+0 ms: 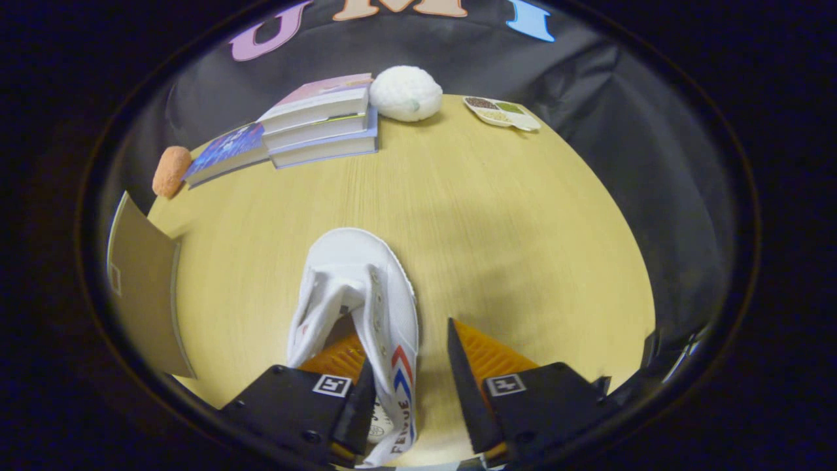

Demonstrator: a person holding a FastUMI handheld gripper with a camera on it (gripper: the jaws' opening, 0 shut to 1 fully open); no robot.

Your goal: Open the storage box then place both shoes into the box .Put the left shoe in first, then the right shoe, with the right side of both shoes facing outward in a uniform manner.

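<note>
While your gripper [405, 366] hangs over the wooden table [510, 248], its jaws stand released: one finger sits inside the mouth of the white shoe [363, 307], the other stands apart at the shoe's 3 o'clock side, clear of its striped wall. Toe points to 12 o'clock from the fingers. Out at 10 o'clock stands a cardboard flap [144, 288]. Beyond, near 12 o'clock, lie stacked books [314, 124], a white round plush [405, 93] beside them, an orange sponge [171, 171] at 11, and a small tray [502, 112] at 1.
</note>
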